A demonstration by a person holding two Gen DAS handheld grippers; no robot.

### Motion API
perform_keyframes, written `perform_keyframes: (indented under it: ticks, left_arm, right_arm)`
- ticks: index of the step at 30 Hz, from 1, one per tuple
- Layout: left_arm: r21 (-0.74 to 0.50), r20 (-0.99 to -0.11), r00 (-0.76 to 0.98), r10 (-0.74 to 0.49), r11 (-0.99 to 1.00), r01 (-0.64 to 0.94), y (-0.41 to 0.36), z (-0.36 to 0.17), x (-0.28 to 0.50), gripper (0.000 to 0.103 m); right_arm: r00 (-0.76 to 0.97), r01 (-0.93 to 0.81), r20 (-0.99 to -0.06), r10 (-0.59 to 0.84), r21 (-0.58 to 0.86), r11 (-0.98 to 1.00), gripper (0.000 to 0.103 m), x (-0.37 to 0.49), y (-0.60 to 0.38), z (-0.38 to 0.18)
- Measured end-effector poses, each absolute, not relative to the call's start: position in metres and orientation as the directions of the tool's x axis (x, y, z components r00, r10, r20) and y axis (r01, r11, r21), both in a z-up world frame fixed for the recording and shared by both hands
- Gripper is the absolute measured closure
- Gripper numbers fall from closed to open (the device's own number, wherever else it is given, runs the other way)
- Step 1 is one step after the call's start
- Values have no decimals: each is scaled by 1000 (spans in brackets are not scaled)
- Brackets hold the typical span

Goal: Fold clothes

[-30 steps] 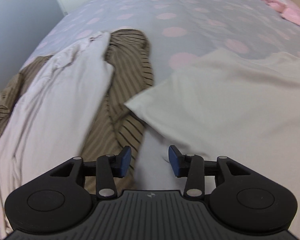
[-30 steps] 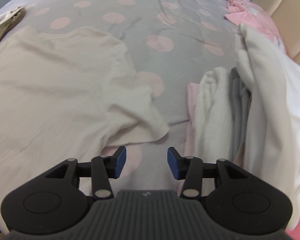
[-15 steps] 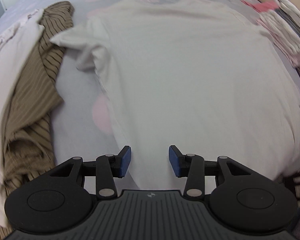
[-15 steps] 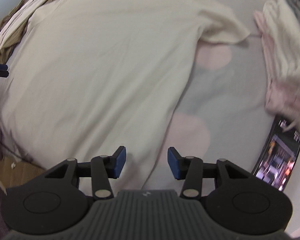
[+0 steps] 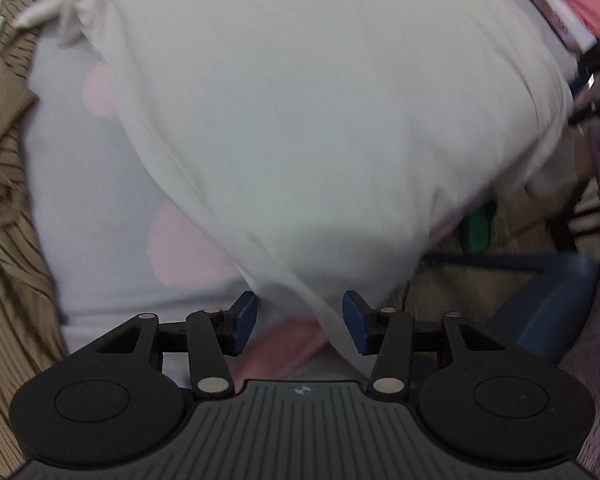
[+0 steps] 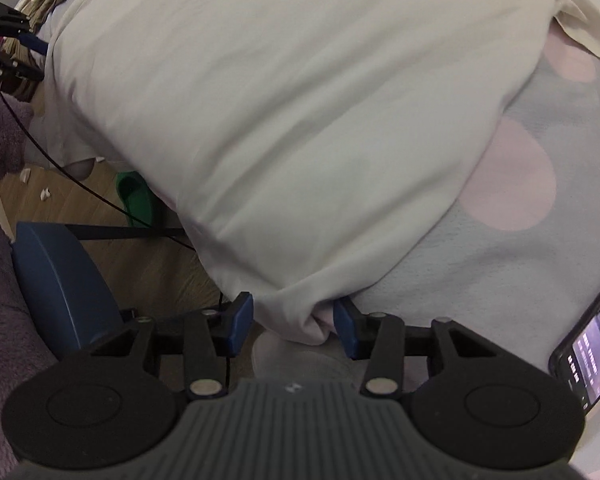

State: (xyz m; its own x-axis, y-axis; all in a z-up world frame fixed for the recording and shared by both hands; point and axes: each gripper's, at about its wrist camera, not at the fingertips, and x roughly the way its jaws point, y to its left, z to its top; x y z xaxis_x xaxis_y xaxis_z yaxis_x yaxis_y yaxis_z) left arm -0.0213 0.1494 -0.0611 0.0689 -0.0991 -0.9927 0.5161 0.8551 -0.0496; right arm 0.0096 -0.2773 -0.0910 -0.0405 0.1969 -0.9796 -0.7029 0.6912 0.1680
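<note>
Both grippers poised at the cream T-shirt's hem corners

The left gripper (image 5: 299, 322) has just been widening its jaws, hem fabric between but unpinched; the right gripper (image 6: 293, 322) straddles the bunched corner, jaws spread. The cream T-shirt (image 5: 320, 100) lies flat on the spotted bed (image 6: 520, 256), hem overhanging. Best to pinch both corners evenly before lifting.

Nothing here can be read with any certainty. The phone (image 6: 590, 354) lying at the right edge of the right wrist view has a lit screen with rows of what may be text, too small and blurred to make out. A small round emblem sits on the ribbed housing of the left gripper (image 5: 299, 322), and it carries no letters or numbers.
</note>
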Motion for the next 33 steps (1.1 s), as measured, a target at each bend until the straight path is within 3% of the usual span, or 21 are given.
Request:
perform_keyframes:
  ticks: [6,8,11,17,23,25,27,33]
  left_arm:
    - [-52,-997,14,-72,831,555,135,-85,-35,59]
    - [-58,-998,4,-70,846,530,136,-88,-33,81]
    - [-46,-999,-21,-41,872,488,142,-90,-29,101]
    - [-2,-998,-55,23,913,408,158,-90,-26,103]
    - [23,-998,-43,46,900,436,150,-89,-27,103]
    - [28,-998,-42,51,901,433,149,-90,-27,103]
    - [30,-998,-42,53,902,430,145,-90,-30,103]
    - [-21,-996,-89,16,916,401,145,-67,-32,103]
  right_arm:
    - [-62,-701,-976,207,191,687,54,17,-280,-93]
    - [-62,-701,-975,212,194,686,55,20,-284,-93]
    - [-61,-704,-975,214,194,684,55,20,-288,-93]
    - [-90,-691,-984,157,175,701,55,13,-293,-103]
    - [-106,-671,-981,161,190,717,56,19,-296,-118]
    - [-100,-677,-983,151,179,714,65,17,-292,-120]
    - [-90,-686,-986,139,163,709,98,13,-287,-121]
    - [-150,-701,-987,66,153,696,99,5,-289,-93]
